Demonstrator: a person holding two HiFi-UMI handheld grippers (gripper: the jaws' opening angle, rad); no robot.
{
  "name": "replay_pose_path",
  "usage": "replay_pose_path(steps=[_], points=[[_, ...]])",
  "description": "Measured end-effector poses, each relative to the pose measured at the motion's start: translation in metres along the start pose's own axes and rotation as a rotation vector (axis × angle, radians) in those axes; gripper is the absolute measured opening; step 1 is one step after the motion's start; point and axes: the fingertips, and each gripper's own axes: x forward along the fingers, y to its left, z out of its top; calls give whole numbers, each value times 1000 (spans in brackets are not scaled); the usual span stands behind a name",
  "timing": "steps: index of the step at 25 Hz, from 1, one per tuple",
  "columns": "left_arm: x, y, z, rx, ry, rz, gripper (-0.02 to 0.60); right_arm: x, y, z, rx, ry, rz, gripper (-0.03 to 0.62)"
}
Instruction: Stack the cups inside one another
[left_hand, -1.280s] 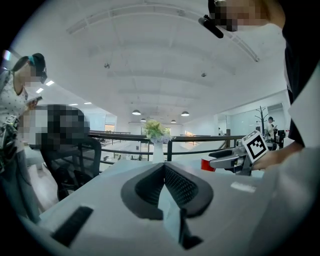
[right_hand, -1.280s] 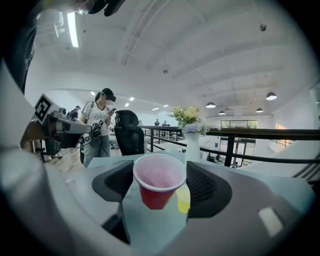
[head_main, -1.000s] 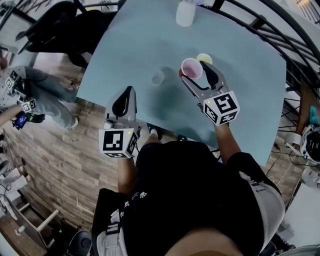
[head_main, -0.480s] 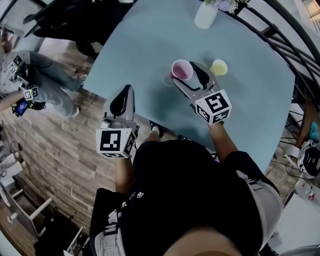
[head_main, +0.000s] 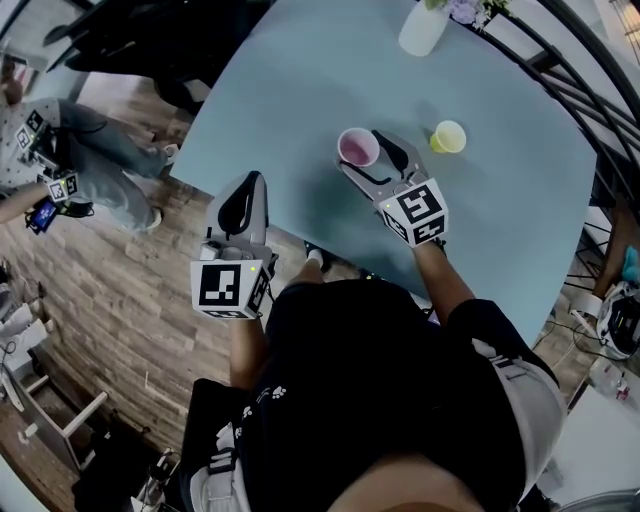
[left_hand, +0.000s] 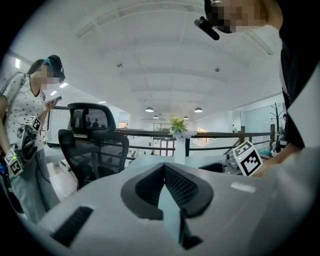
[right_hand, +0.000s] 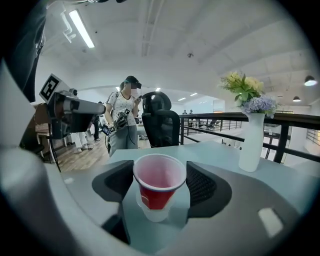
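Observation:
A red cup (right_hand: 159, 184) with a pink inside stands nested in a clear cup (right_hand: 150, 214) on the pale blue table (head_main: 290, 90). My right gripper (right_hand: 160, 175) is shut on the red cup (head_main: 357, 147), its pads against the rim on both sides. In the head view the right gripper (head_main: 368, 152) reaches over the table's near half. A yellow cup (head_main: 448, 137) stands alone to its right. My left gripper (head_main: 256, 182) hangs at the table's near edge, shut and empty; its pads meet in the left gripper view (left_hand: 163, 170).
A white vase with flowers (head_main: 423, 27) (right_hand: 251, 140) stands at the table's far side. A black office chair (head_main: 150, 40) sits beyond the far left corner. A person (head_main: 60, 170) stands on the wood floor at left. A black railing (head_main: 560, 70) runs behind the table.
My right gripper carried the red cup leftward from beside the yellow cup and lowered it into the clear cup on the table. The left gripper stayed put.

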Motion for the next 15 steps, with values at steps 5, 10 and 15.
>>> replay_pose_path(steps=[5, 10, 15], points=[[-1, 4, 0, 5, -4, -1, -6, 10, 2, -17, -18, 47, -2, 342], [-5, 5, -4, 9, 4, 5, -6, 16, 3, -34, -24, 85, -12, 344], [-9, 9, -5, 10, 3, 18, -6, 20, 5, -46, -34, 113, -15, 344]])
